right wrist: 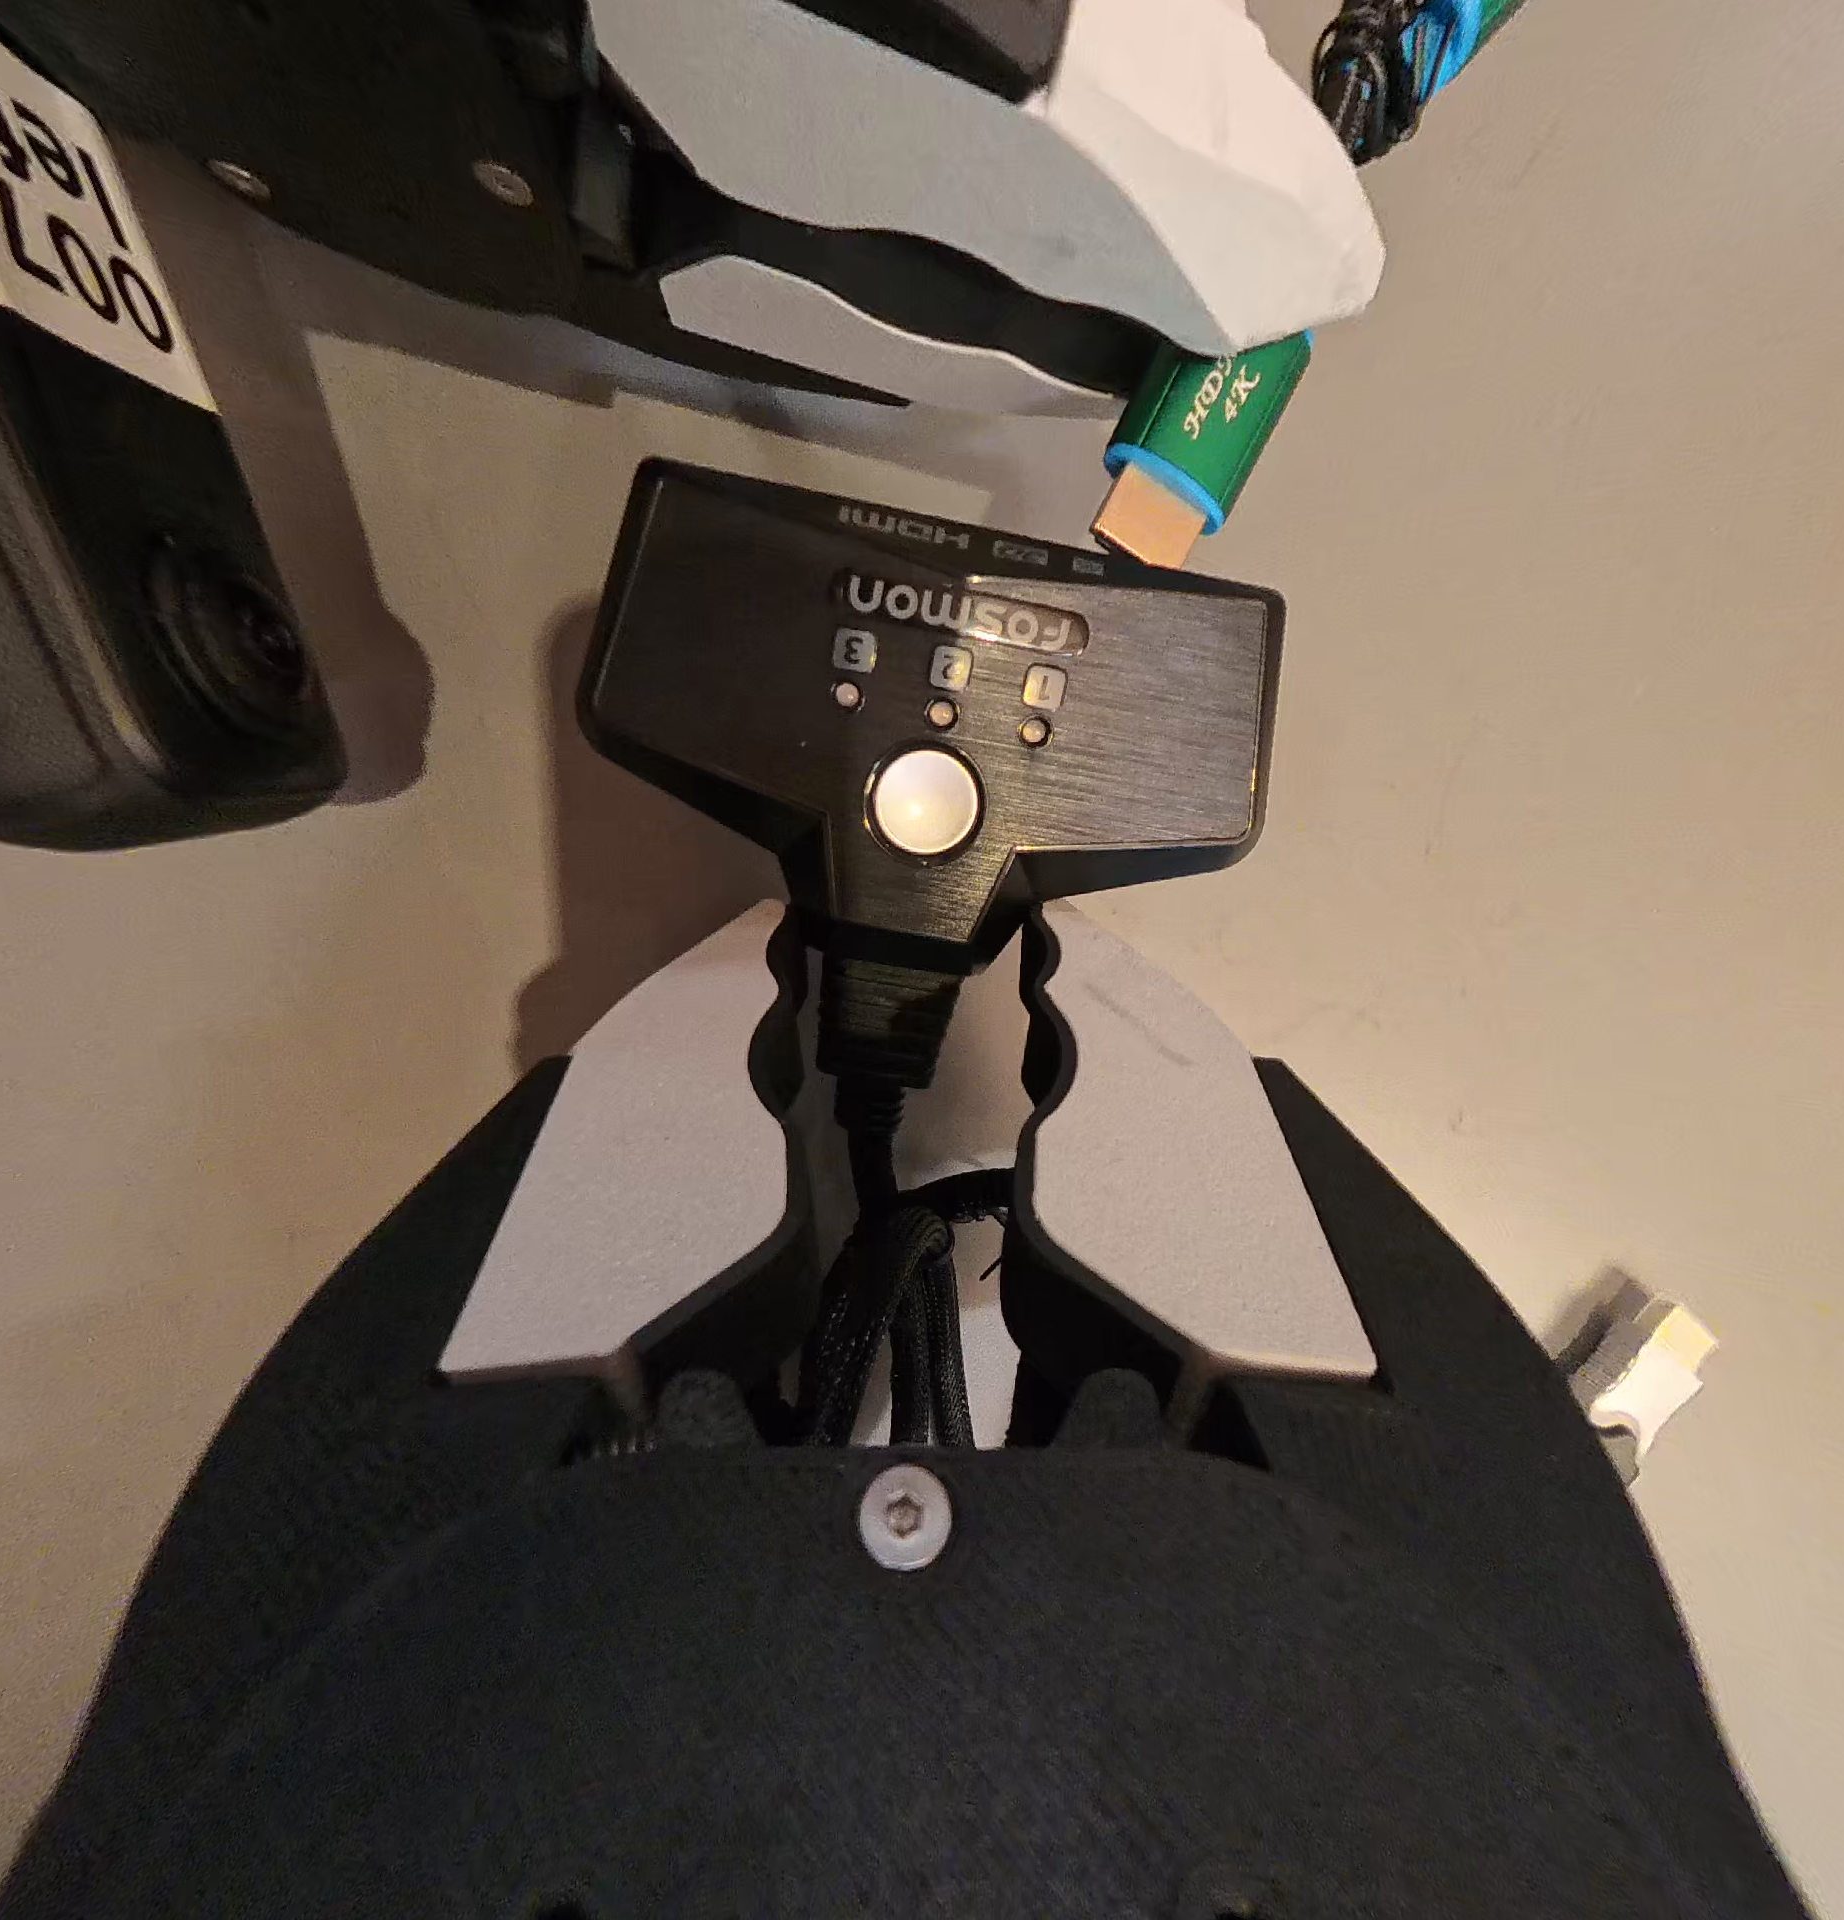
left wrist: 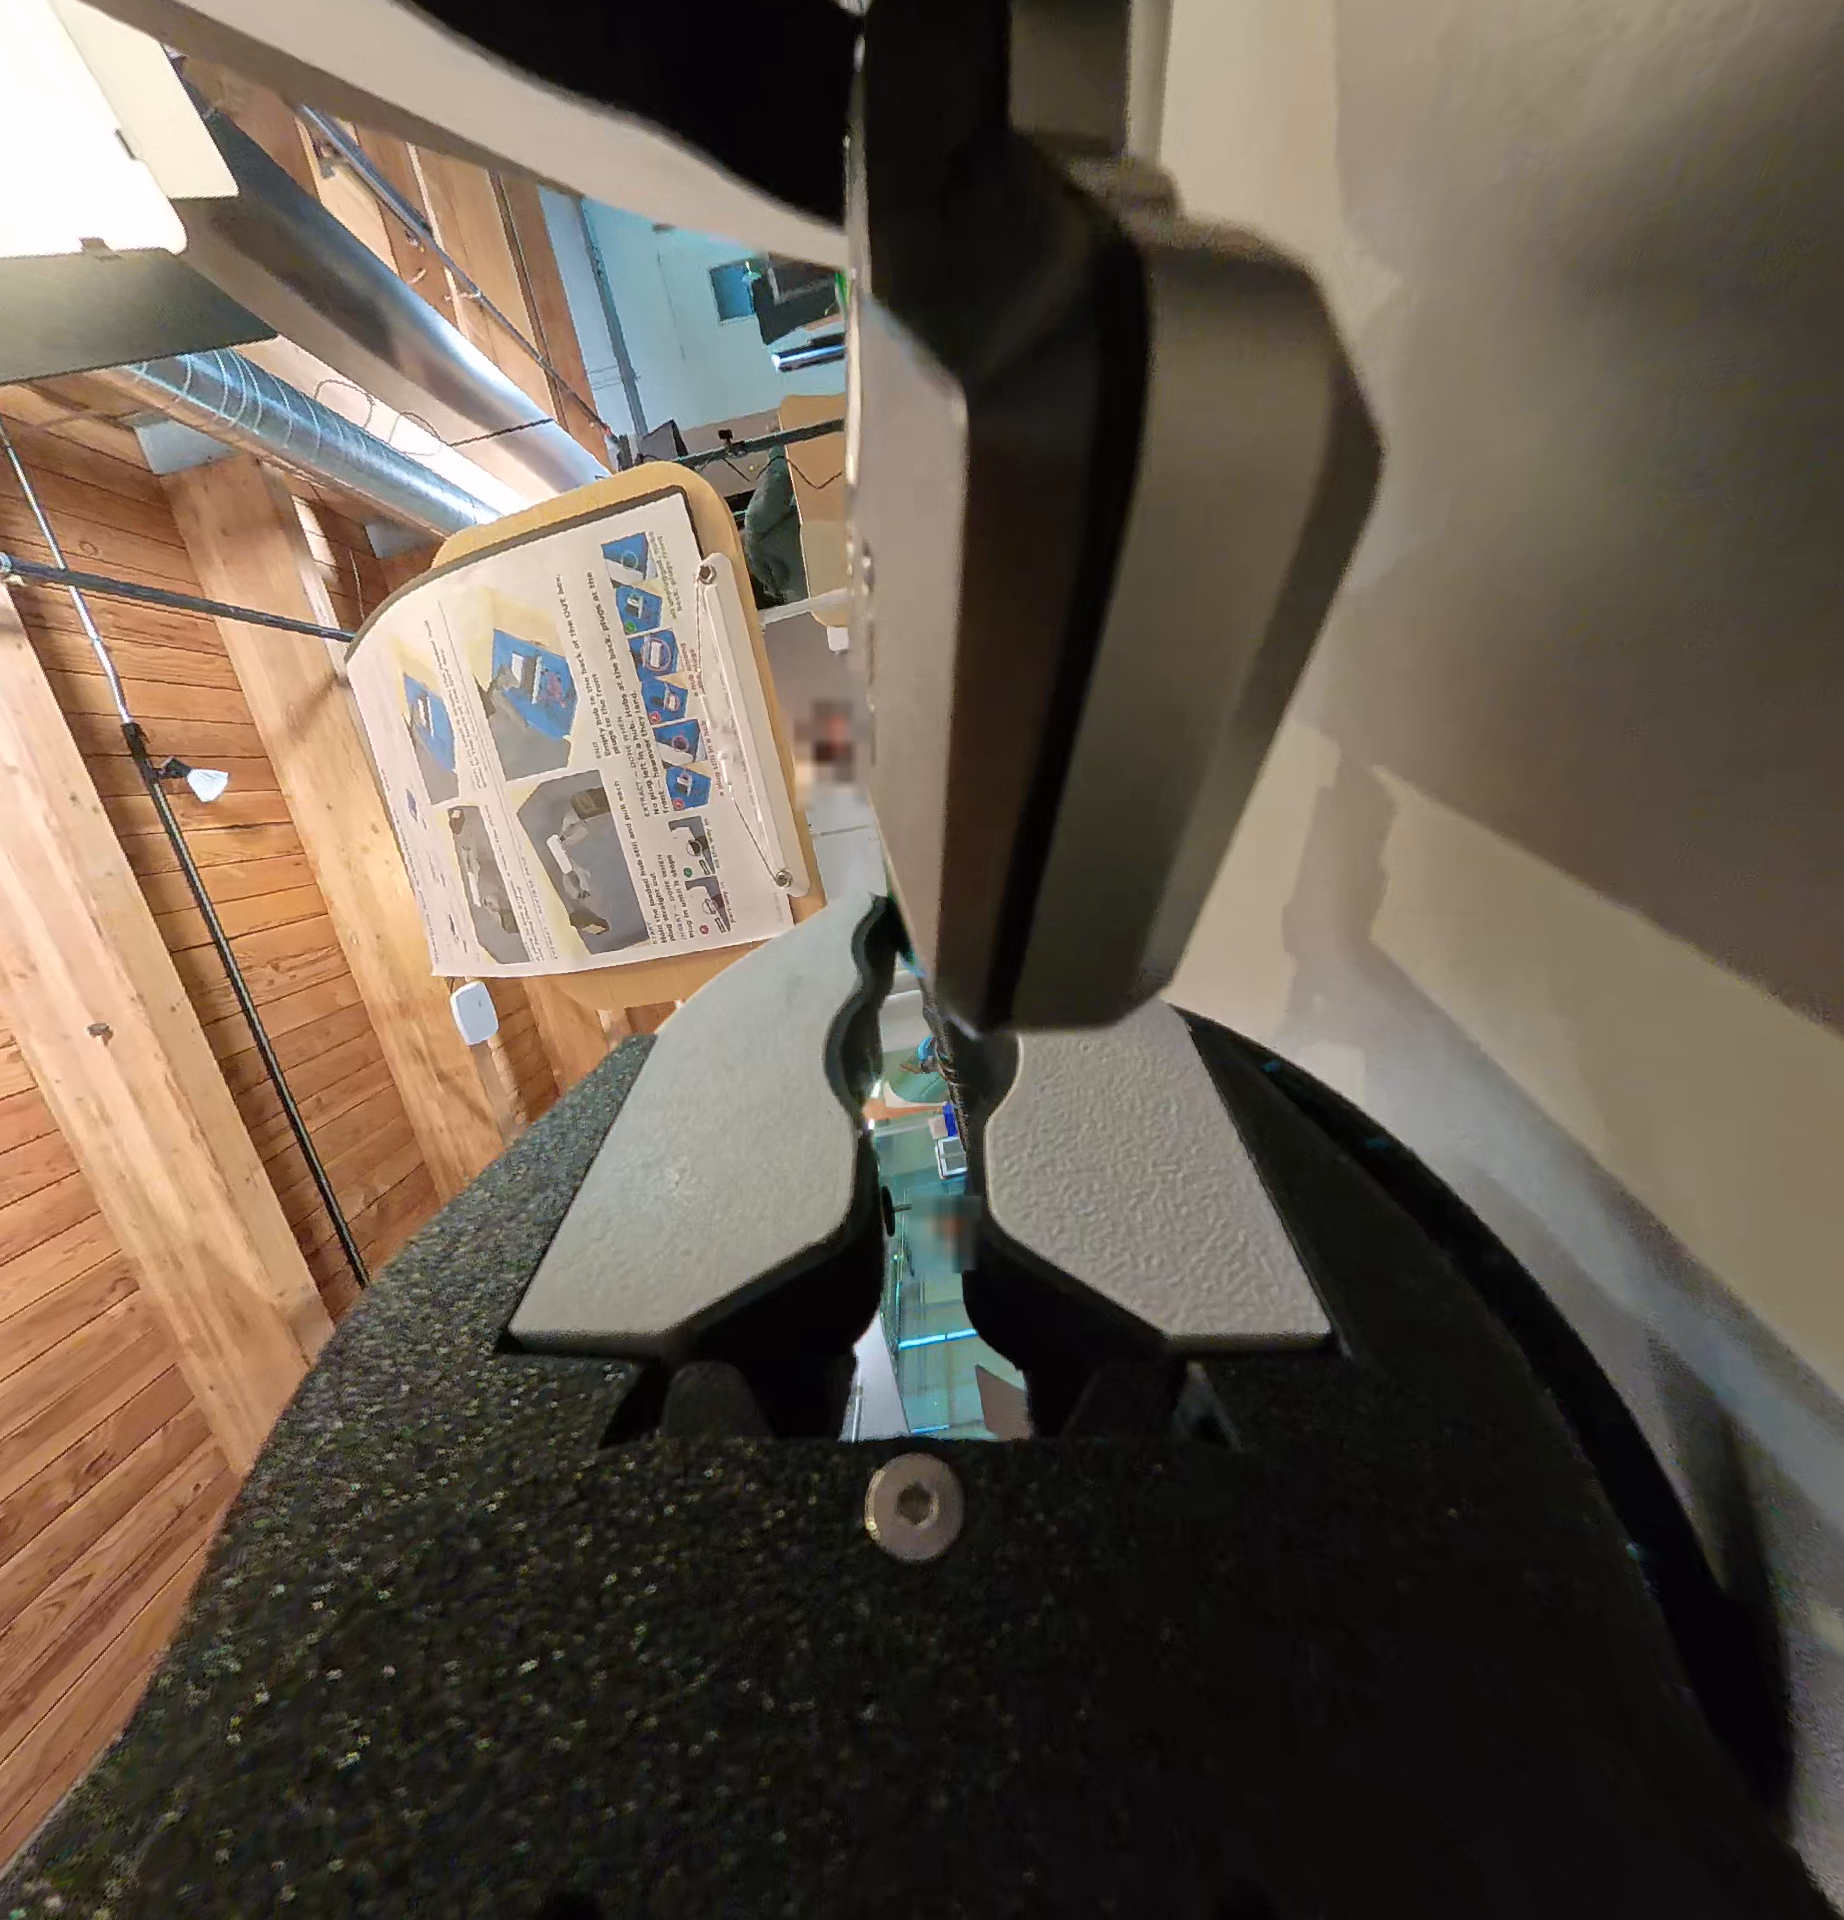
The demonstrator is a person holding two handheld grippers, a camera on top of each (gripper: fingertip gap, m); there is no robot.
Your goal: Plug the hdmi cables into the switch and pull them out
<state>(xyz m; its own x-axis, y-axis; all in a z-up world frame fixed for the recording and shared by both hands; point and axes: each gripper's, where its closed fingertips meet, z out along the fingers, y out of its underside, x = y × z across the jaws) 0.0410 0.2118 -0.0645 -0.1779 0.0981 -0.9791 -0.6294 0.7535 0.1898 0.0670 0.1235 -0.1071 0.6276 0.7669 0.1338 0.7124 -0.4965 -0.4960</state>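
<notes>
The right tongs (right wrist: pixel 902 935) point fwd along the pale counter (right wrist: pixel 1520 831), level and low, with both fingers (right wrist: pixel 689 1091) clamped on the narrow neck of a black switch box (right wrist: pixel 928 707). The box lies flat on the counter, its wide end away from the camera, w/ a round white button (right wrist: pixel 925 802) and three small lamps on top. Its black braided cable (right wrist: pixel 887 1278) runs back between the fingers toward the wrist.

The left tongs (right wrist: pixel 1188 343) come in from the upper left of the right wrist view, tilted down toward the box's far right corner. They grip a green plug (right wrist: pixel 1204 426) by its rear end; the gold tip sits just at the box's back edge, approx. touching, though contact can't be confirmed. A blue-green cable (right wrist: pixel 1417 62) trails off behind it.

In the left wrist view the tongs are turned on their side, nearly closed, and the box (left wrist: pixel 1105 582) looms close and blurred ahead. The plug itself is barely visible there. Behind: a wooden wall (left wrist: pixel 118 1143), a metal duct (left wrist: pixel 305 416) and a printed sheet (left wrist: pixel 554 748) on a board.

A second grey-white plug (right wrist: pixel 1645 1371) lies on the counter right of the right tongs.
</notes>
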